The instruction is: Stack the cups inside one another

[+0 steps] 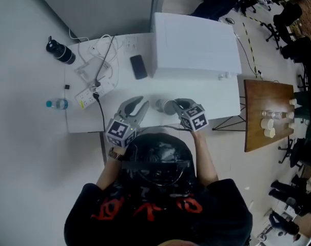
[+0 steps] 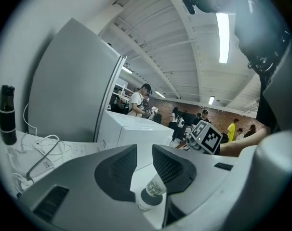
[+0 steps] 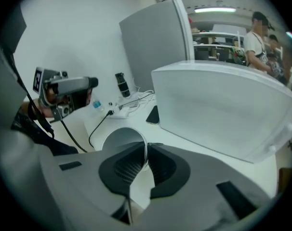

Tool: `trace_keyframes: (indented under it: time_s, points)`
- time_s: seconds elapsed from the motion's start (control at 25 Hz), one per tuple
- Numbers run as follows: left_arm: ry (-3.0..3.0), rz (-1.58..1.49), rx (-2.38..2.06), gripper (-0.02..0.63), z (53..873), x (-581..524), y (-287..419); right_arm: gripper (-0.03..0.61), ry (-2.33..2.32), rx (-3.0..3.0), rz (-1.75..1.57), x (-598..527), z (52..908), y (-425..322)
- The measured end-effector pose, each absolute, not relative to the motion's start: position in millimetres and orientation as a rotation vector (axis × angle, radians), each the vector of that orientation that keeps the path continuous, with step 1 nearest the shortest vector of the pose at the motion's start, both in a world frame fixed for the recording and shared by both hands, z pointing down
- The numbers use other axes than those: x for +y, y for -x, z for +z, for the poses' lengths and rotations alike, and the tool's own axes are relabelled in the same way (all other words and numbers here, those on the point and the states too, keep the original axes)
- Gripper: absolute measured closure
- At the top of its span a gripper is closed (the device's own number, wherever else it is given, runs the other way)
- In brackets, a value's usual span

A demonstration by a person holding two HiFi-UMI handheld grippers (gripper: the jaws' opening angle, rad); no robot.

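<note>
In the right gripper view my right gripper (image 3: 146, 147) is shut on the rim wall of a paper cup (image 3: 118, 141), whose pale open mouth faces the camera. From the head view this held cup (image 1: 169, 107) hangs tilted just beyond the right gripper (image 1: 177, 106), beside a second cup (image 1: 159, 105) on the white table (image 1: 83, 122). The left gripper view shows the printed held cup (image 2: 155, 185) leaning over the standing cup (image 2: 143, 202). My left gripper (image 2: 144, 150) is open, nothing between its pads, a little left of both cups (image 1: 140, 104).
A big white box (image 1: 194, 45) fills the table's far right. A black phone (image 1: 138, 66), a power strip with cables (image 1: 94, 91), a black bottle (image 1: 60, 51) and a small water bottle (image 1: 58, 104) lie to the left. A brown side table (image 1: 258, 132) stands right.
</note>
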State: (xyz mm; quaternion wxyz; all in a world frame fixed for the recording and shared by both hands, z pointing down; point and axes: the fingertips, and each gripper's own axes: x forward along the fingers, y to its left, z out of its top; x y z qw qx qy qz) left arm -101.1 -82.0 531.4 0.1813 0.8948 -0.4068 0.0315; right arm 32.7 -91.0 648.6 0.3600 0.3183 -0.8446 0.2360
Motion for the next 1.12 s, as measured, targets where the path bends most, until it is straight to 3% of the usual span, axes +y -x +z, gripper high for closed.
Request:
trace_keyframes:
  time_s: [0.36,0.48,0.52,0.72,0.88,1.12]
  points:
    - [-2.455,0.022,-1.257,0.512,507.5,-81.1,137.6,0.546,-0.724,-2.069,0.525,-83.4,689.5,-14.7]
    - [-2.453,0.019,-1.278,0.512,505.4,-82.7,145.4,0.533,-0.728,-2.067,0.549,-84.8,694.7,-13.5]
    - [-2.453,0.021,-1.281,0.512,505.5,-83.2,147.0,0.503,-0.736,-2.072,0.558,-85.6,694.6,-13.8]
    - [-2.451,0.05,-1.265,0.512,509.9,-84.2,147.1,0.5,-0.797,-2.165,0.635,-88.6,678.4,-20.6]
    - [-2.495,0.101,-1.201,0.512,514.6,-83.3,132.0,0.569,-0.917,-2.367,0.858,-91.4,638.8,-36.0]
    - [-2.557,0.146,-1.123,0.512,516.5,-91.3,108.8,0.572,-1.191,-2.539,1.003,-92.4,596.6,-84.7]
